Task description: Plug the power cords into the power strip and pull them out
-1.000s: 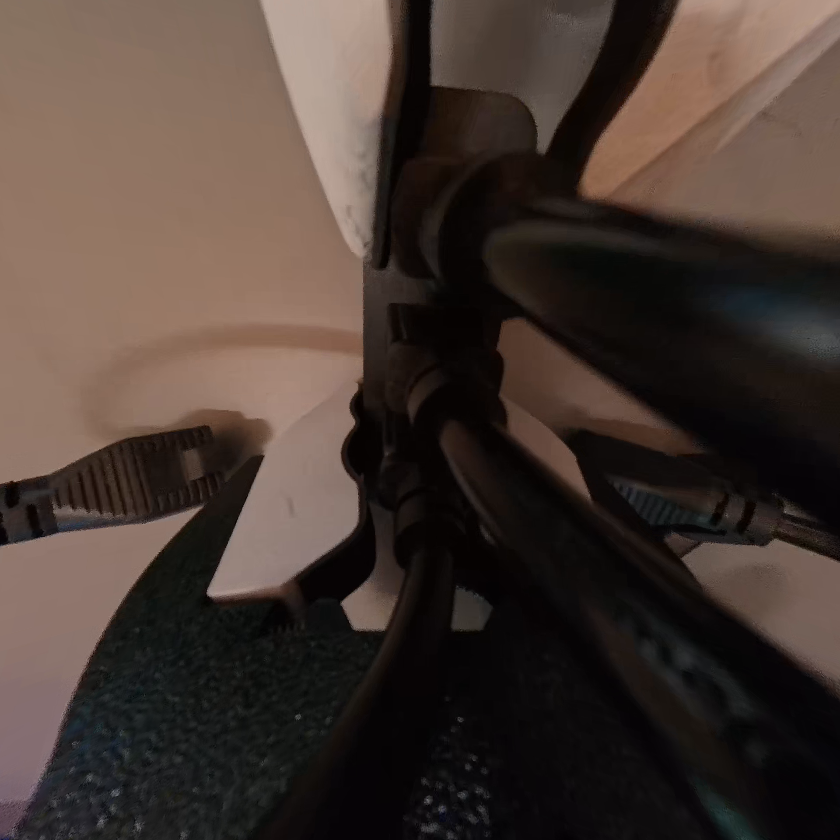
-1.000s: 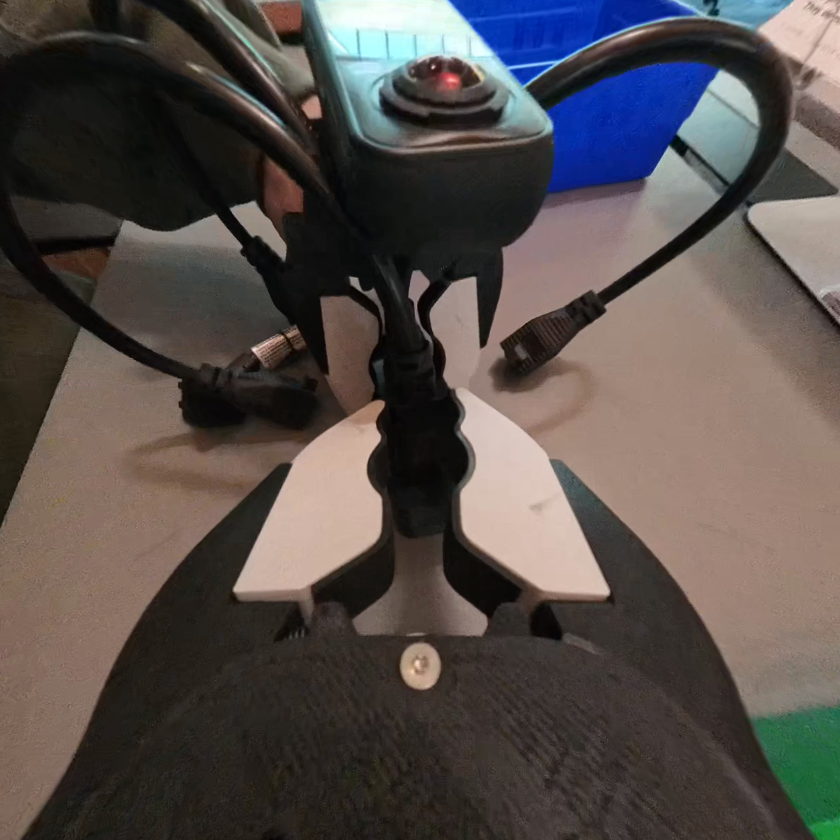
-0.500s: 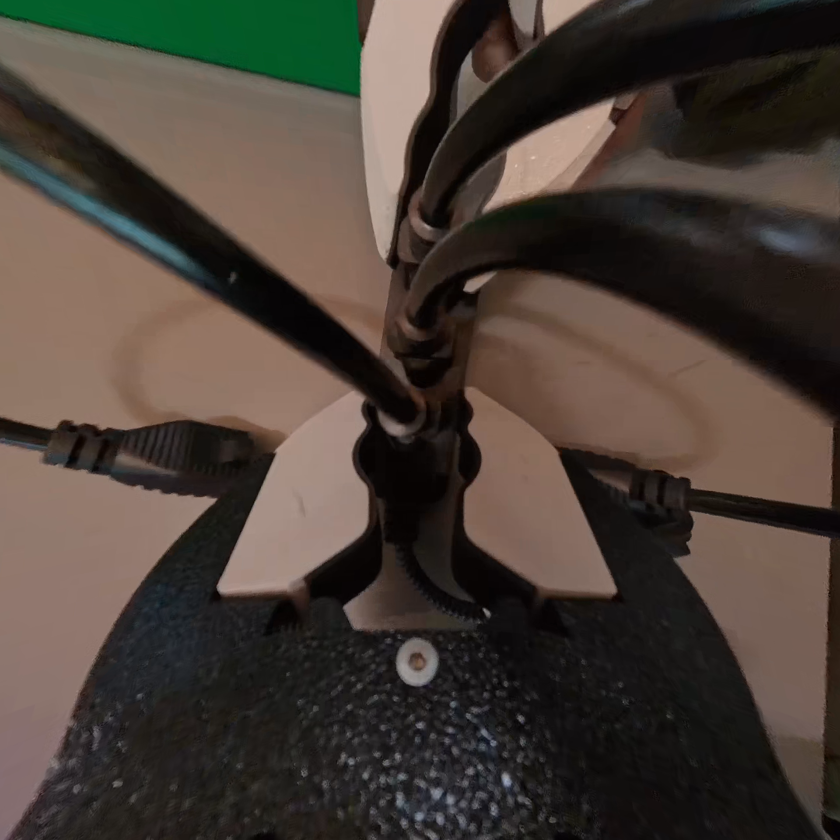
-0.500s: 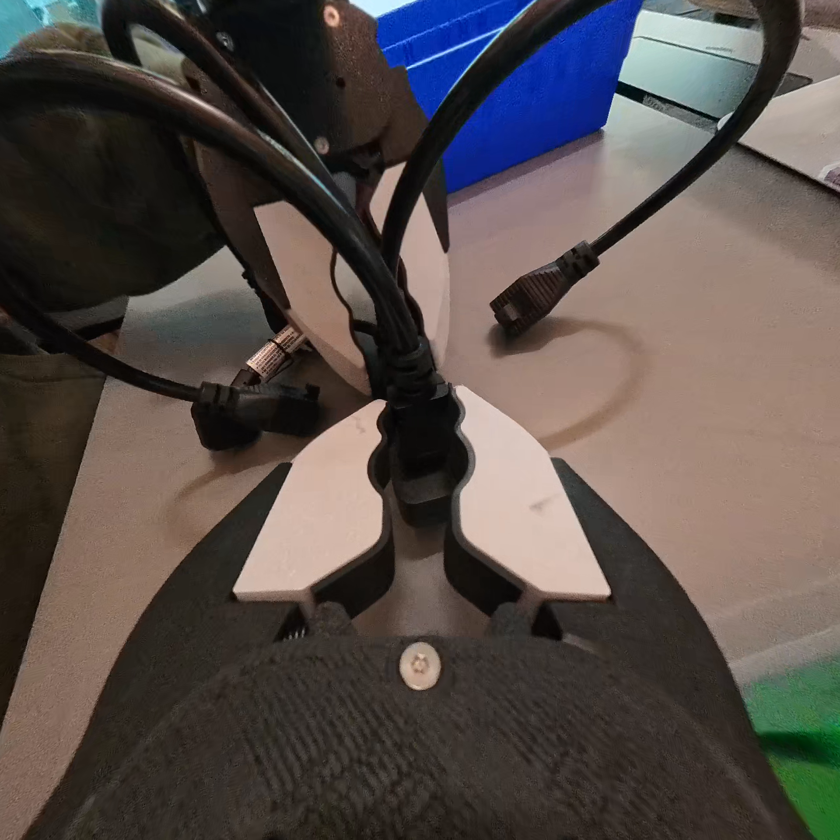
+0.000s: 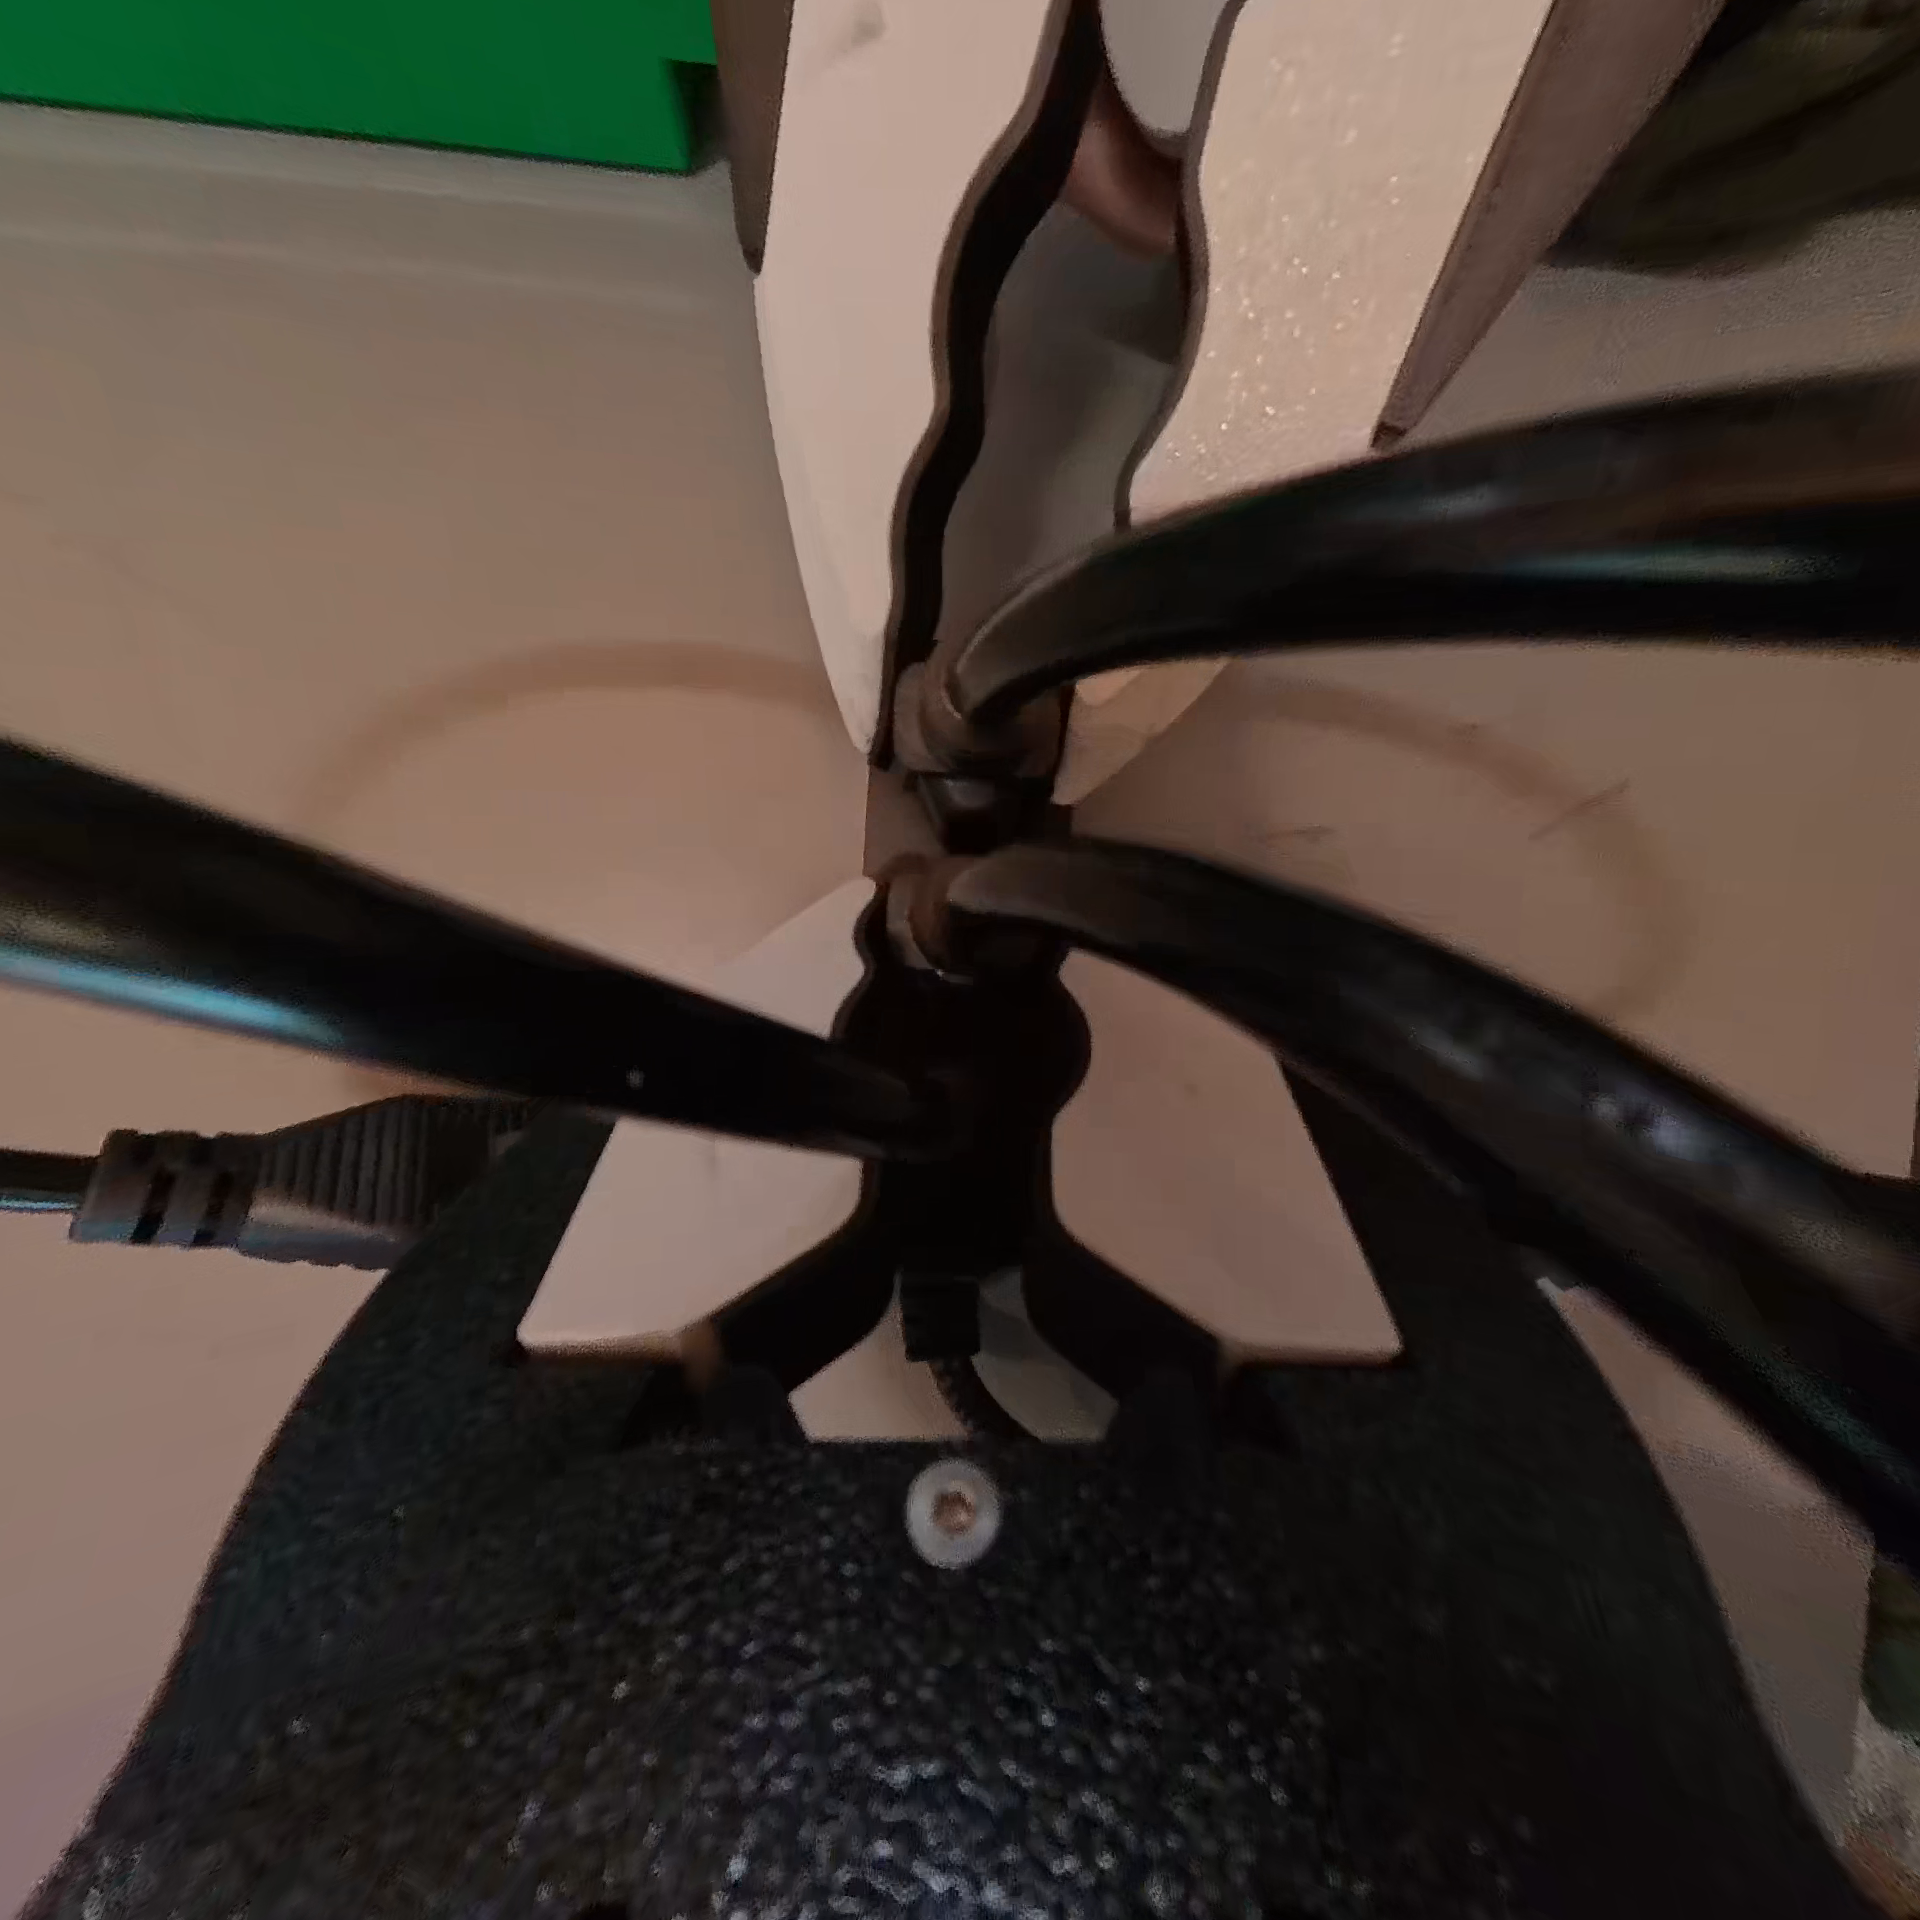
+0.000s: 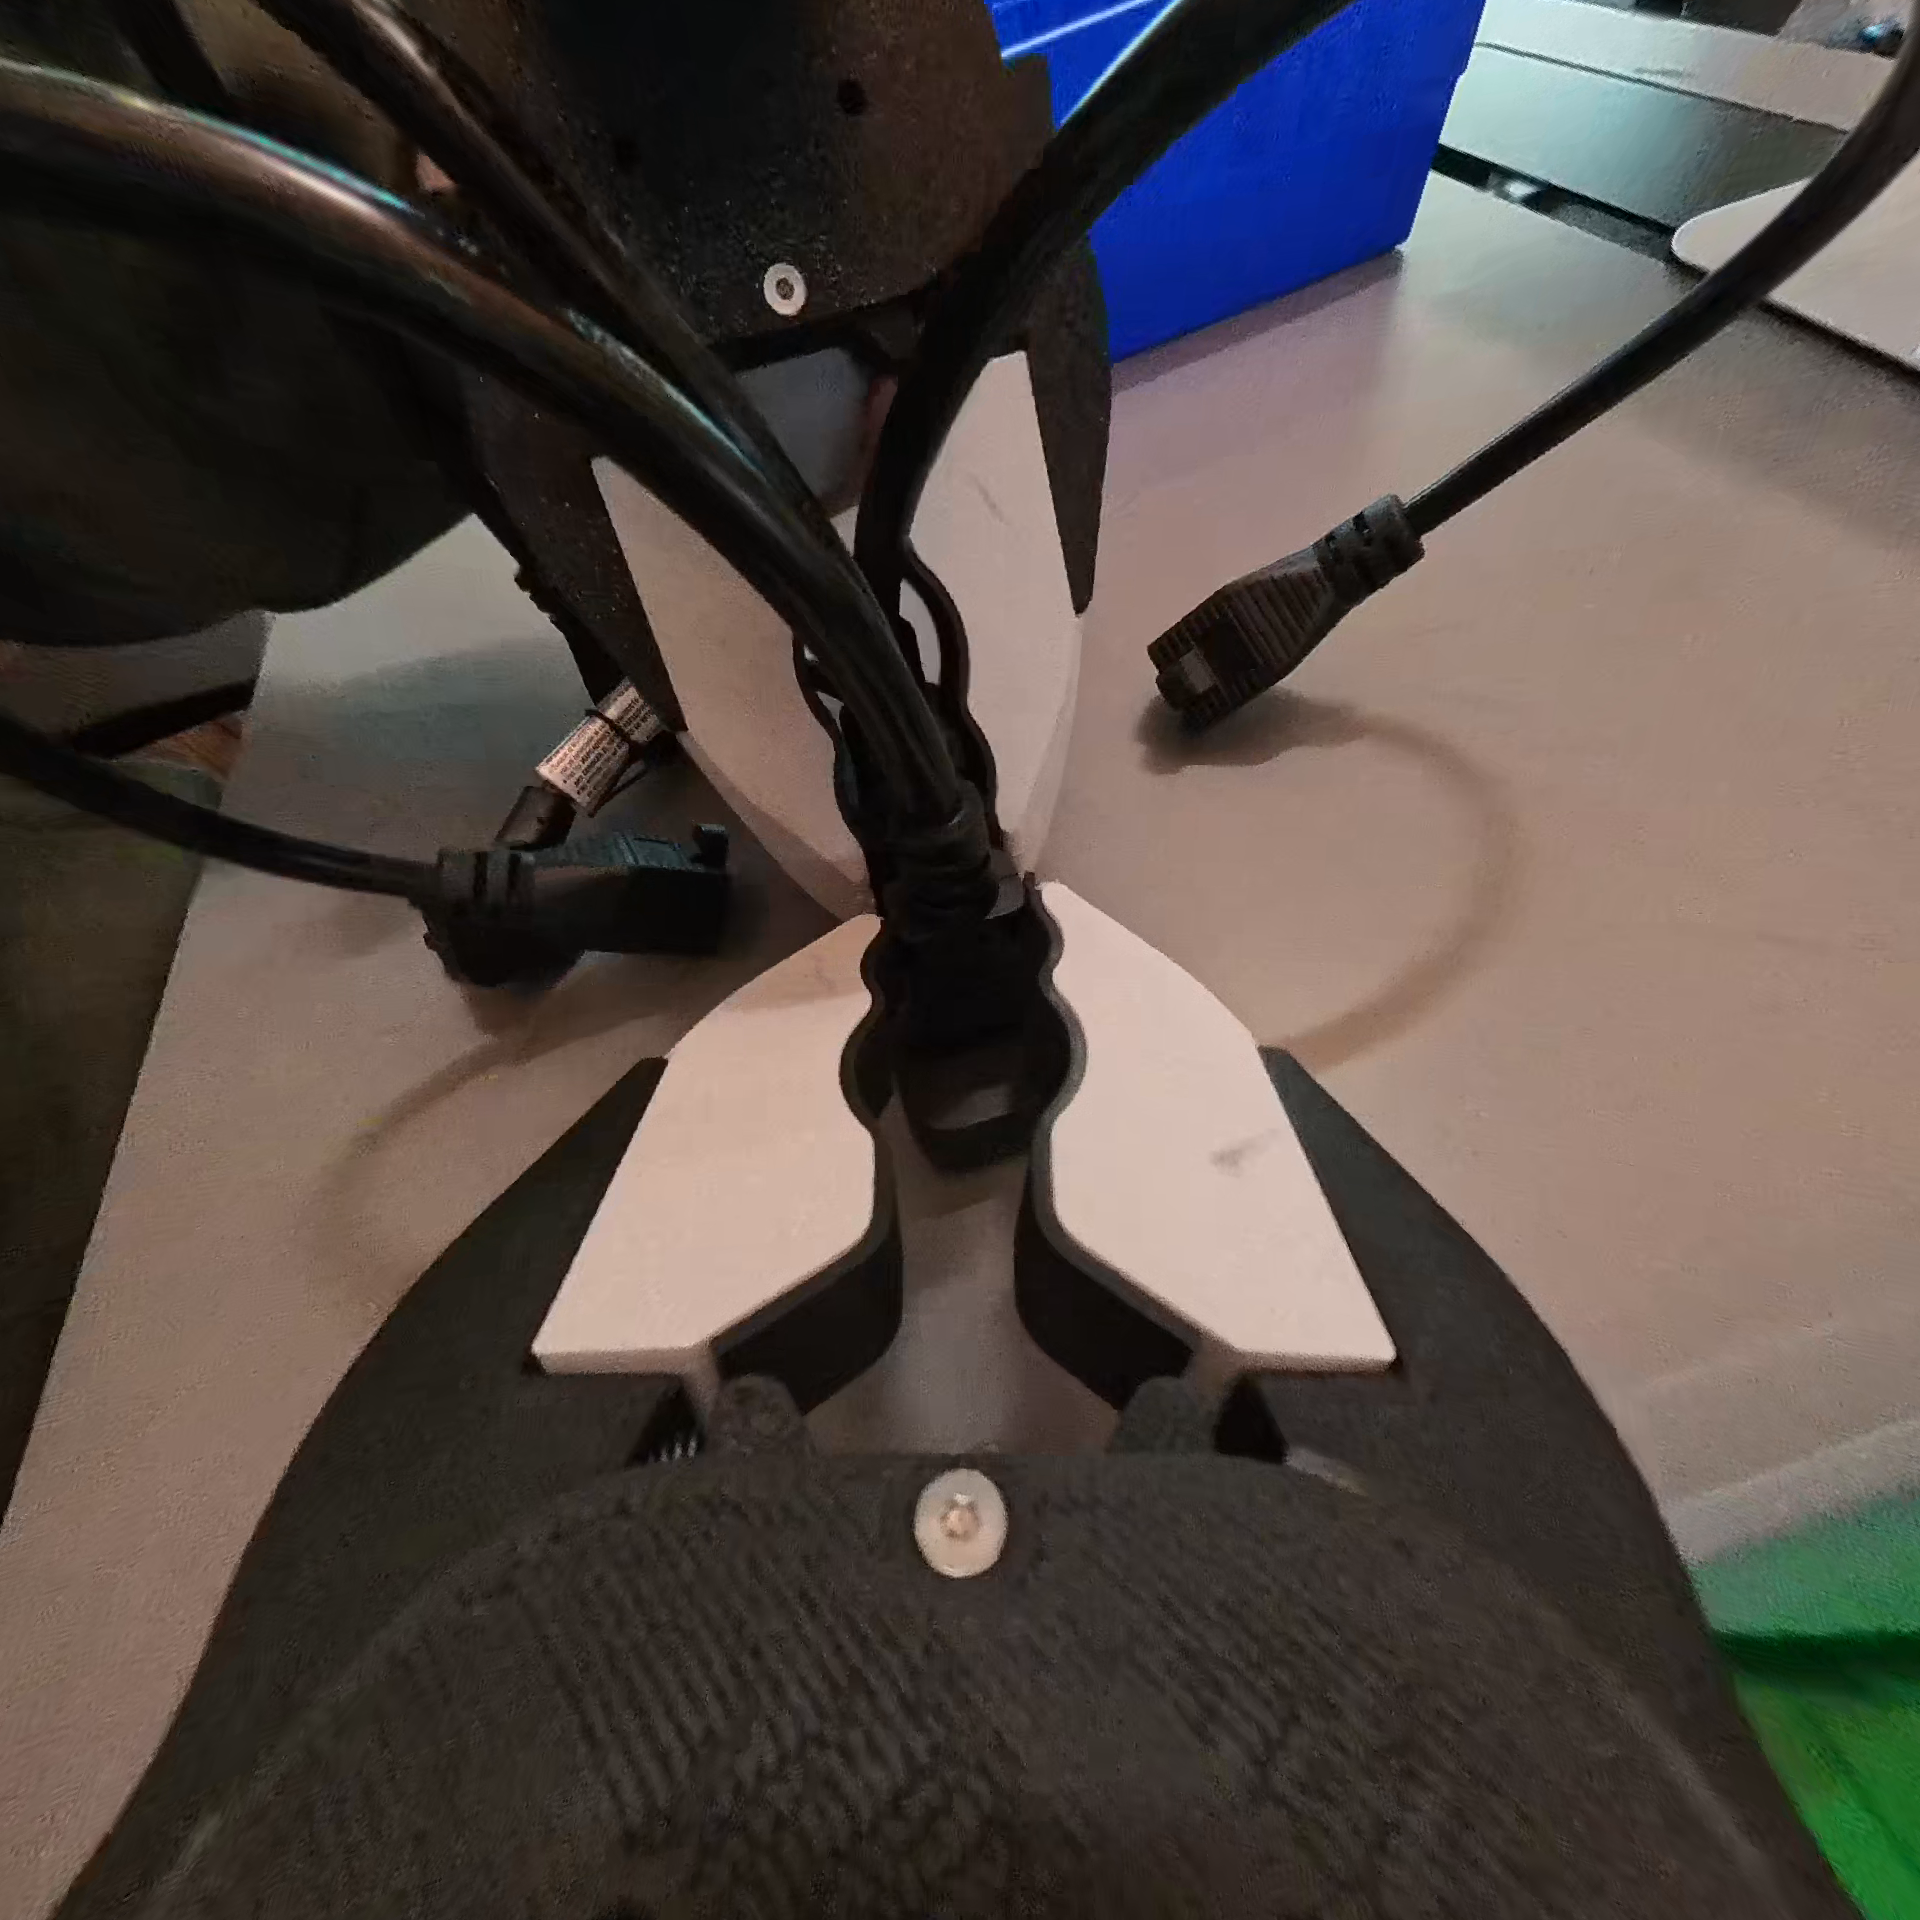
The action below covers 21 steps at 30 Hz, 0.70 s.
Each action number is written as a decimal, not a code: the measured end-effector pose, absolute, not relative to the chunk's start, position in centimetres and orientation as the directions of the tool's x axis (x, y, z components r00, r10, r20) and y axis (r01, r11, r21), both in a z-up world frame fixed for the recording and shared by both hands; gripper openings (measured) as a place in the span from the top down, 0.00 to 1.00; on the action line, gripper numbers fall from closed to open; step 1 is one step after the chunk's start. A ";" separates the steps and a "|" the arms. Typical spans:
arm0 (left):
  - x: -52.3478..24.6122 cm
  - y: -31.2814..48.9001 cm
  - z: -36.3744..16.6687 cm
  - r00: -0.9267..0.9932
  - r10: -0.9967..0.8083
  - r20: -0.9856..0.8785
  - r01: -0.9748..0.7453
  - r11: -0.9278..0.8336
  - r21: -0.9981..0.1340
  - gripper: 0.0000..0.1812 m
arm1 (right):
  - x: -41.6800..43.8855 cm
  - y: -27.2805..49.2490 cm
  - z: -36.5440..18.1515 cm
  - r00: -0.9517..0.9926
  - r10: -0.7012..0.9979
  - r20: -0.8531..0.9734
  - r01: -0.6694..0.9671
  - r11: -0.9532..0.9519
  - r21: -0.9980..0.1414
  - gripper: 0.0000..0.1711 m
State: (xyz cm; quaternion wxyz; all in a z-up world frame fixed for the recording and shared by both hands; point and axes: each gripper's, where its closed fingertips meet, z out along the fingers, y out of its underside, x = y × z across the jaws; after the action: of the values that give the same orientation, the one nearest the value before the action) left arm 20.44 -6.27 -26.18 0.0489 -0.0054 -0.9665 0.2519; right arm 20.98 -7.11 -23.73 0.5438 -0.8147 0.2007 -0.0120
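Change: we've swung the left gripper point(image 5: 961, 1049) level, nose-to-nose with the right gripper point(image 6: 961, 997).
Fingers: both clamp black plugs point(image 6: 961, 1081).
Meaning: no power strip visible; we're realigning.

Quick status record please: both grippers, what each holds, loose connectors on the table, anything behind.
right gripper: shut on black plug
left gripper: shut on black cord bundle
gripper spacing: tips nearly meet
loose connector, right: ribbed cord end, lying on grey table
loose connector, left: angled black plug, on table
background: blue bin
power strip: not identifiable
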 end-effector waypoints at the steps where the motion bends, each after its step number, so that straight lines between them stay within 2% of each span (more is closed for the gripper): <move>1: 20.4 -6.2 -26.2 -0.995 0.032 0.099 -0.019 0.882 -0.470 0.87 | 20.9 -7.0 -23.6 0.912 -0.343 -0.226 -0.336 -0.305 -0.891 0.87; 7: 20.1 -6.1 -26.3 -0.994 0.056 0.090 0.017 0.924 -0.383 0.86 | 20.9 -6.9 -23.5 0.918 -0.333 -0.215 -0.319 -0.296 -0.900 0.88; 11: 20.2 -6.1 -26.3 -0.996 0.058 0.066 0.030 0.931 -0.365 0.86 | 21.0 -6.7 -23.4 0.920 -0.345 -0.185 -0.301 -0.322 -0.898 0.88; 16: 20.3 -6.3 -26.0 -0.994 0.015 0.112 -0.035 0.904 -0.426 0.85 | 21.0 -6.9 -22.8 0.912 -0.350 -0.213 -0.309 -0.248 -0.918 0.88; 21: 20.2 -6.4 -26.1 -0.995 0.005 0.099 -0.038 0.901 -0.433 0.86 | 21.0 -6.9 -22.9 0.911 -0.343 -0.229 -0.325 -0.253 -0.911 0.88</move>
State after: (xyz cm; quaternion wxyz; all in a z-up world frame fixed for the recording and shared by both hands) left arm 20.25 -6.36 -26.13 0.0487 0.0084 -0.9736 0.2227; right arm 21.05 -6.89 -22.90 0.5734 -0.7916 0.2110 -0.0079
